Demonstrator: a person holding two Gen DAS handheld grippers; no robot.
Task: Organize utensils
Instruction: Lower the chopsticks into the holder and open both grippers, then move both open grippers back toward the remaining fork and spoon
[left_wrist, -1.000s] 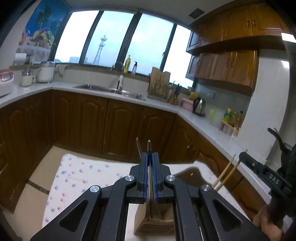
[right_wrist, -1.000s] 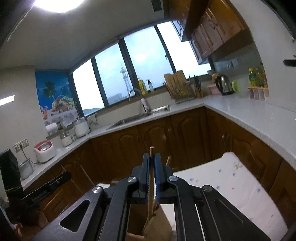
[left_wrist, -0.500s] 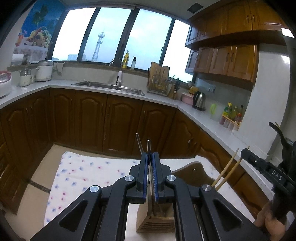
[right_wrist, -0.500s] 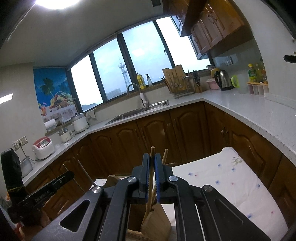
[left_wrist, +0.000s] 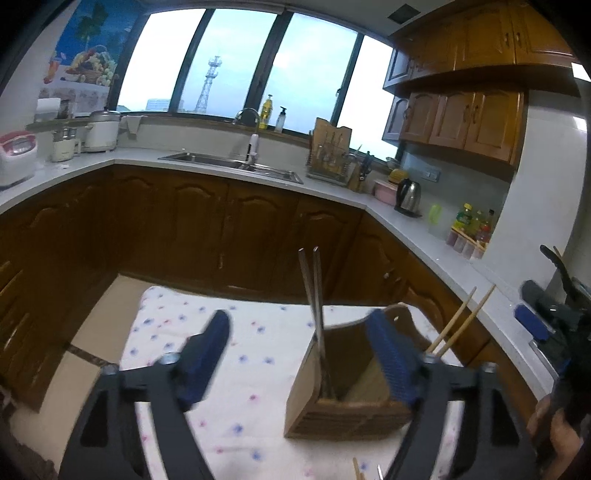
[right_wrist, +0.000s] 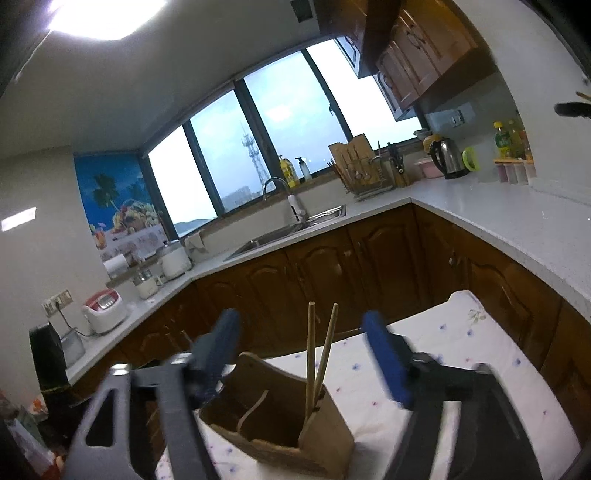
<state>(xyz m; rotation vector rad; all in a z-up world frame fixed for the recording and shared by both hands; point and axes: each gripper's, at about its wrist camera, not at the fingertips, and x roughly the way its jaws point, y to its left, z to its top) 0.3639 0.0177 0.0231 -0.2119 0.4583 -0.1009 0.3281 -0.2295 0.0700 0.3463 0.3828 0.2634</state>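
A wooden utensil holder (left_wrist: 347, 402) stands on a floral tablecloth (left_wrist: 229, 424). Two metal chopsticks (left_wrist: 314, 295) stand upright in its left compartment. Two wooden chopsticks (left_wrist: 461, 321) lean in its right side; they also show in the right wrist view (right_wrist: 317, 354), standing in the holder (right_wrist: 280, 428). My left gripper (left_wrist: 299, 350) is open and empty, its jaws spread wide either side of the metal chopsticks. My right gripper (right_wrist: 303, 350) is open and empty, its jaws spread either side of the wooden chopsticks. It also shows at the right edge of the left wrist view (left_wrist: 546, 317).
Dark wooden cabinets (left_wrist: 221, 229) and a white counter (left_wrist: 424, 236) ring the table. A sink (left_wrist: 229, 162), kettle (left_wrist: 408, 195), rice cooker (left_wrist: 101, 129) and bottles (left_wrist: 472, 229) sit on the counter. More utensil tips (left_wrist: 365, 472) show at the bottom edge.
Both grippers were shut on chopsticks held in the holder; both have opened wide and let go. The metal and wooden chopsticks now stand free in the holder.
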